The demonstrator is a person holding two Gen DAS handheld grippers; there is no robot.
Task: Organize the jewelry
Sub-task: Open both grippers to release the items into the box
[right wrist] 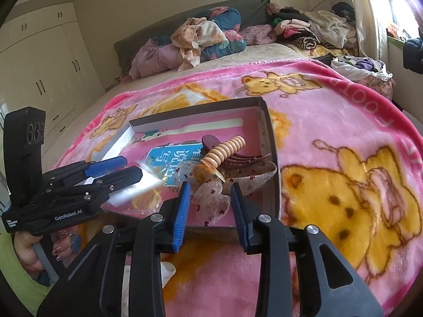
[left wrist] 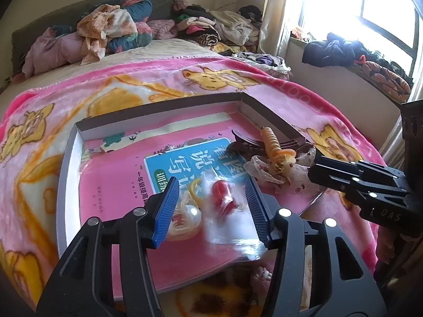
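Bed with pink blanket (right wrist: pixel 330 111) carries a shallow box (left wrist: pixel 69 142) with a pink book (left wrist: pixel 119 174) lying flat inside.

Left to right: our left claw (left wrist: pixel 211 206) sits over the box's near-left part, jaws apart, not pressing anything. Between them, lying on the book, is a clear plastic bag (left wrist: pixel 227 227) holding a red piece (left wrist: pixel 223 196), with a yellowish coil (left wrist: pixel 185 211) just beside it. Bag is blurred, so we can't tell if a pad touches it.

Next, toward the box's right edge: a dark hair claw clip (right wrist: pixel 238 158), a beige ribbed clip (right wrist: pixel 224 150) resting across it, and a sheer spotted bow (right wrist: pixel 211 203) in front.

Our right claw (right wrist: pixel 211 206) hovers at the near-right corner, jaws apart either side of the bow, nothing gripped.

Step, as we judge: both claws free over the box, items being placed. Next move likely calls for closing on one loose piece, the bow or the bag, and shifting it to its own spot without dragging neighbours.
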